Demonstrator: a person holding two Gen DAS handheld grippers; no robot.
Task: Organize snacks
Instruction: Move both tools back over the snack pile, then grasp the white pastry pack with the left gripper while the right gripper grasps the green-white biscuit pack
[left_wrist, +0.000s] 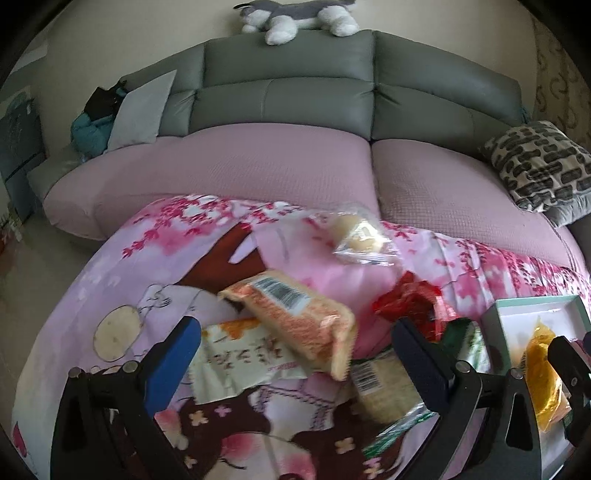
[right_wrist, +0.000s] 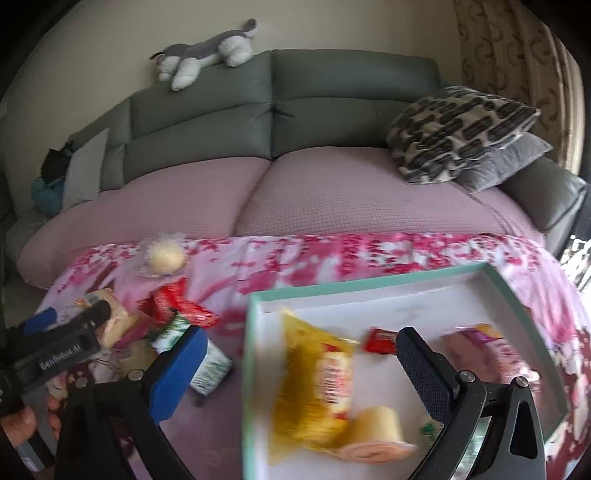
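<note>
The left claw (left_wrist: 295, 343) is spread wide and empty above the loose pile on the blanket (left_wrist: 110, 266), its fingers bracketing an orange bar (left_wrist: 295, 314) that lies across a white packet (left_wrist: 240, 354). To do this step well, I'd drop straight onto the orange bar at its middle, pinch across the narrow width rather than the crinkly ends, and lift clear of the white packet beneath so it doesn't drag along. Further right, at about 3 o'clock from the bar, sit a red wrapper (left_wrist: 406, 302) and a green-trimmed pack (left_wrist: 384, 391); a clear-bagged bun (left_wrist: 362, 232) lies apart at 1 o'clock. That makes five loose snacks, one of each, though blur may hide another. The box (right_wrist: 406, 280) sits at the right of the pile. The right claw (right_wrist: 299, 350) hangs over it with jaws apart, holding nothing; the yellow bag (right_wrist: 317, 376) below looks blurred, so whether it touches the fingers I cannot tell. Inside the box I count, left to right, one yellow bag, one pale cup (right_wrist: 376, 432) at 5 o'clock from it, one small red sweet (right_wrist: 380, 339), and one pink pack (right_wrist: 480, 350) at the far right: four stowed. Carry the bar to the bare patch at the box's 12 o'clock, low over the rim.
</note>
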